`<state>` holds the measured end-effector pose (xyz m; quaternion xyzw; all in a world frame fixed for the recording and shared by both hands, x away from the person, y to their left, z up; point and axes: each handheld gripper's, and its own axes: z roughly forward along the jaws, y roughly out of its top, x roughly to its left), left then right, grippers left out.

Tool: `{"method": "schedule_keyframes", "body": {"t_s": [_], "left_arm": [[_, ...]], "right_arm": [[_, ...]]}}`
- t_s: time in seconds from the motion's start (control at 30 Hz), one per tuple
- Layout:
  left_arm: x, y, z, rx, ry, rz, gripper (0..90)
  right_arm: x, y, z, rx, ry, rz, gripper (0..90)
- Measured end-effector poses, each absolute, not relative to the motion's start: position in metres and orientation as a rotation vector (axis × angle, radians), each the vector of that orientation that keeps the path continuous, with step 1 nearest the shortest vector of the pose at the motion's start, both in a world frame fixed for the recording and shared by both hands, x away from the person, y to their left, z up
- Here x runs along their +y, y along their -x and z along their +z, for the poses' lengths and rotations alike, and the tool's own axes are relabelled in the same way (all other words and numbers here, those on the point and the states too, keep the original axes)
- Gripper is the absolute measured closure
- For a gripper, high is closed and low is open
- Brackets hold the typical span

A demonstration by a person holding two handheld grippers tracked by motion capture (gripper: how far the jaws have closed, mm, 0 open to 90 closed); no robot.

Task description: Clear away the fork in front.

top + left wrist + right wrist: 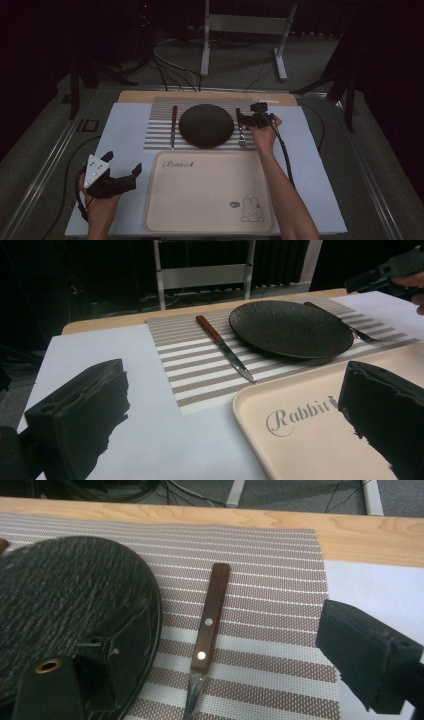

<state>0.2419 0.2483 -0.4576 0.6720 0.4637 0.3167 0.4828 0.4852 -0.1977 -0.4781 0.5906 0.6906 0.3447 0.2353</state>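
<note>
Right gripper view: my right fingers (215, 675) hang released over the fork (207, 625), lying on the striped mat (280, 605) beside the plate (60, 605). I'd straddle the wooden handle squarely before clenching. Left fingers (122, 167) idle, spread wide.

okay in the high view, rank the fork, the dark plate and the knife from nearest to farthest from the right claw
1. Fork: directly under the right claw, on the plate's right.
2. Dark plate: middle of the striped mat, left of the claw.
3. Knife: beyond the plate, on its left.
</note>
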Motion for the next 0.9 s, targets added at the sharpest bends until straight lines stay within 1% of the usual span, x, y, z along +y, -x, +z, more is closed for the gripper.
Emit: {"method": "schedule_keyframes", "body": {"t_s": [0.4,0.6,0.7,0.77,0.9], "left_arm": [[0.248,-0.242,-0.458,1.131,-1.637,0.770,0.0],[0.248,-0.242,-0.458,1.131,-1.638,0.770,0.0],[0.248,-0.242,-0.458,1.131,-1.635,0.769,0.0],[0.248,-0.242,-0.458,1.131,-1.634,0.770,0.0],[0.249,-0.242,-0.458,1.130,-1.635,0.771,0.0]], "right_arm": [[-0.194,-0.491,-0.489,1.908,-1.633,0.916,15.1],[-0.194,-0.494,-0.496,1.919,-1.646,0.897,17.6],[-0.193,-0.495,-0.499,1.929,-1.651,0.877,21.3],[-0.192,-0.496,-0.502,1.939,-1.653,0.860,25.7],[-0.189,-0.498,-0.508,1.961,-1.662,0.846,40.8]]}}
